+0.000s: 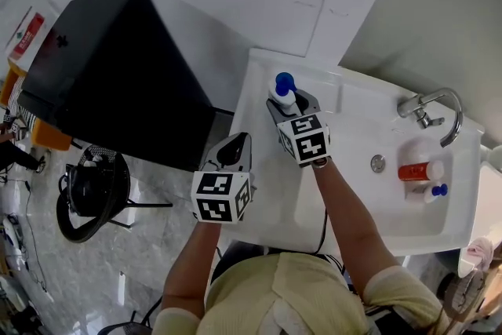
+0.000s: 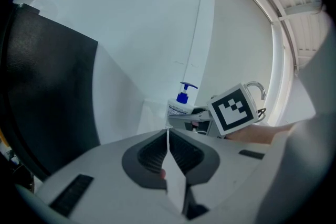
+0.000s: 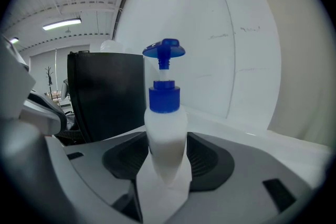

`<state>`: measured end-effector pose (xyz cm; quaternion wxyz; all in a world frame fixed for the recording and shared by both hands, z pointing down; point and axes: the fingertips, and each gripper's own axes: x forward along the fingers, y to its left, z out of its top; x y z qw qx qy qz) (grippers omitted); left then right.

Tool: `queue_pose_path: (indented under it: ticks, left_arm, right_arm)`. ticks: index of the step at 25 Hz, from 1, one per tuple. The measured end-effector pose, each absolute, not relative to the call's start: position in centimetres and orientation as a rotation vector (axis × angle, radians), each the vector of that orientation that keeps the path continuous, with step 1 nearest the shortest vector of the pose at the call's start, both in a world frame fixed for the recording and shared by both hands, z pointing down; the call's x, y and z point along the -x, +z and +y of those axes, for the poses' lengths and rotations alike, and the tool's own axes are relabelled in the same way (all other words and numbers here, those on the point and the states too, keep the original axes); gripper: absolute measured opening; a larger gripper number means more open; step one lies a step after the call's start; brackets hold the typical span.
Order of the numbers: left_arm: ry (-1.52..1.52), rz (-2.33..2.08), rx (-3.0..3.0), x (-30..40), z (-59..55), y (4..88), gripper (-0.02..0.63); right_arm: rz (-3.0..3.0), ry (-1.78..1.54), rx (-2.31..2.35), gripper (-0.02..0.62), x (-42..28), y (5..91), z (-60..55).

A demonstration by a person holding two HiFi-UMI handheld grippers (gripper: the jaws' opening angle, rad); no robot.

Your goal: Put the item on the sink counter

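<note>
The right gripper (image 3: pixel 165 165) clamps the pump bottle (image 3: pixel 165 128) over the sink counter (image 1: pixel 259 78); perhaps its base touches already. Next it must lower and let go. The left gripper (image 2: pixel 168 136) is closed and empty.

The sink counter (image 1: pixel 255 78) is viewed steeply from overhead, with both grippers low in frame. The left gripper (image 2: pixel 168 136) view is aimed along its jaws at the white wall (image 2: pixel 157 23) from farther back, with the pump bottle (image 2: pixel 181 103) and right gripper (image 2: pixel 190 119) seen ahead. The right gripper view is set right against that bottle, facing the same wall; bottle and black box (image 3: pixel 105 92) are shared by all three.
</note>
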<state>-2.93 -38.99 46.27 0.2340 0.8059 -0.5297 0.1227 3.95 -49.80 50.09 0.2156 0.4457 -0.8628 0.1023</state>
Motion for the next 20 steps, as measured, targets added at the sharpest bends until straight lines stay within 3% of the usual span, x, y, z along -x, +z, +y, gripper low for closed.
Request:
queue_pose_path:
  ticks: [20]
  left_arm:
    - [0.345,-1.352,-2.273,2.0,-37.8,45.9,0.044]
  right_arm:
    - [-2.332,0.255,-1.300,0.224,-6.2,48.7,-46.8]
